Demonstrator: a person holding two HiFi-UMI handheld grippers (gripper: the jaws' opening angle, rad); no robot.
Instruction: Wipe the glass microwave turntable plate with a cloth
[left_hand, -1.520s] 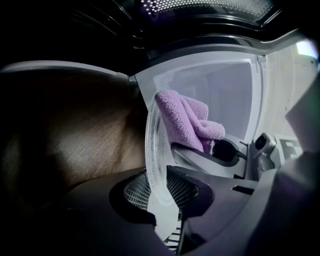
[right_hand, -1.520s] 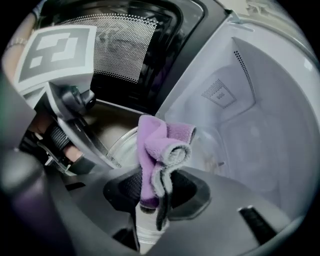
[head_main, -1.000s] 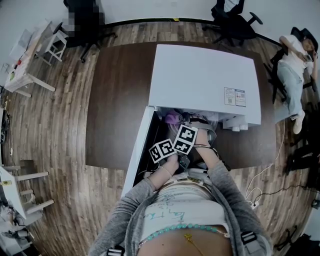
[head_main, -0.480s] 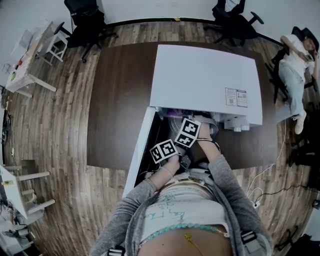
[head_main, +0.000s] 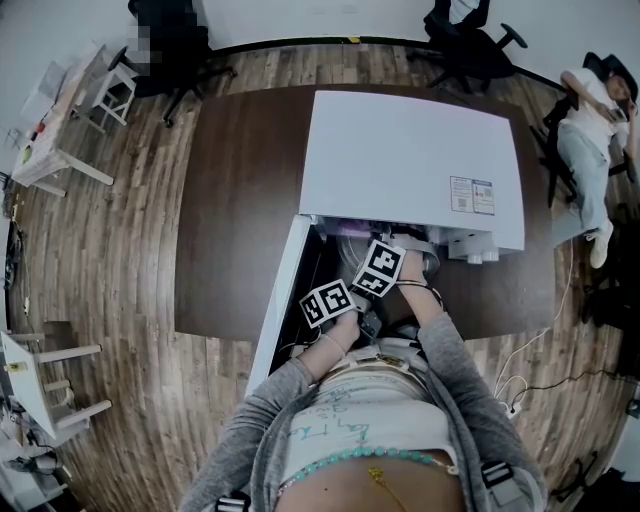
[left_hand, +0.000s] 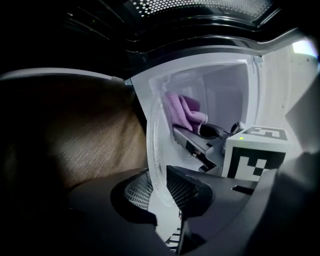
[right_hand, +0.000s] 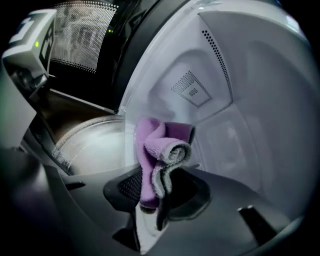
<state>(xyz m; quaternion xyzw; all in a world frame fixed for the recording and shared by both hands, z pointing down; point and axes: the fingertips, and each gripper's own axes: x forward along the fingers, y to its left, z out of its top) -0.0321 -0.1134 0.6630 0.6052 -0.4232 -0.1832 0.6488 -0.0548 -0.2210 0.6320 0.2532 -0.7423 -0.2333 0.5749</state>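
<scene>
- The glass turntable plate (left_hand: 154, 142) is out of its seat. It stands on edge at the mouth of the open microwave (head_main: 410, 160), well clear of the cavity floor.
- The left gripper (left_hand: 162, 192) has its jaws nipped on the plate's lower rim and carries it.
- The purple cloth (right_hand: 156, 150) is bunched in a folded wad, clamped between the jaws of the right gripper (right_hand: 154, 202).
- In the left gripper view the cloth sits just beside the plate's far face; whether it touches the glass I cannot tell.
- What has changed: in the head view the right gripper's marker cube has shifted a little up and right, toward the cavity. The cloth, a plain purple lump a second ago, is now only a sliver under the microwave's top edge. The left gripper's cube has kept its place.
- My reading: one hand steadies the plate while the other carries the cloth across it, so a wiping stroke is likely under way. How much glass is done cannot be judged.
- The microwave door (head_main: 275, 300) hangs open at the left, over the dark wooden table (head_main: 240, 200).
</scene>
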